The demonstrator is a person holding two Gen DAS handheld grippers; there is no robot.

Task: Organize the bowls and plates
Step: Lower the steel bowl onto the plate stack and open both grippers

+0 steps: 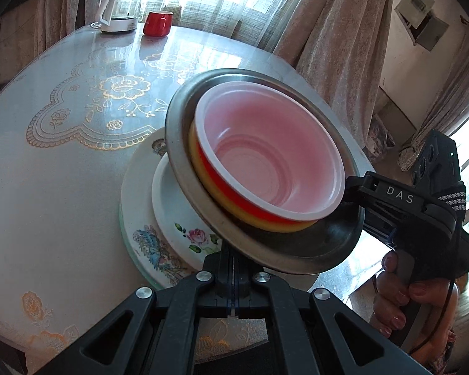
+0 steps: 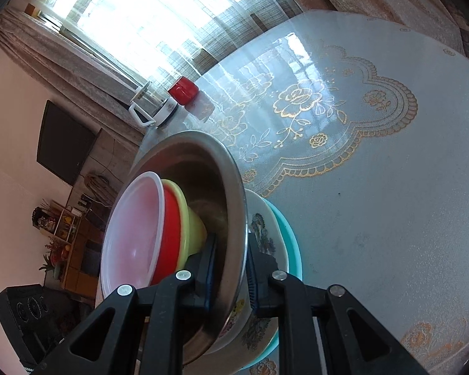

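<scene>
— Curtains and a bright window fill the top of both views; below them is a table (image 1: 62, 162) with a glossy flowered cover. Where is the stack?

— Near the middle of the left view. A steel bowl (image 1: 187, 168) carries a yellow bowl (image 1: 200, 162), a red bowl (image 1: 234, 198) and a white bowl (image 1: 265, 143) nested inside it. It hangs tilted over two flowered plates (image 1: 172, 218) that lie on the table.

— And the tongs?

— The left gripper (image 1: 231, 256) is clamped on the steel rim at the lower center. The right gripper (image 2: 231, 262) is clamped on the opposite rim, one finger inside and one outside.

— How will it handle?

— I think the steel is stiff but slippery, and the plastic bowls are light and loose, so they may slide out when tilted. The plates below look fragile. Holding the rim on both sides seems best.
</scene>
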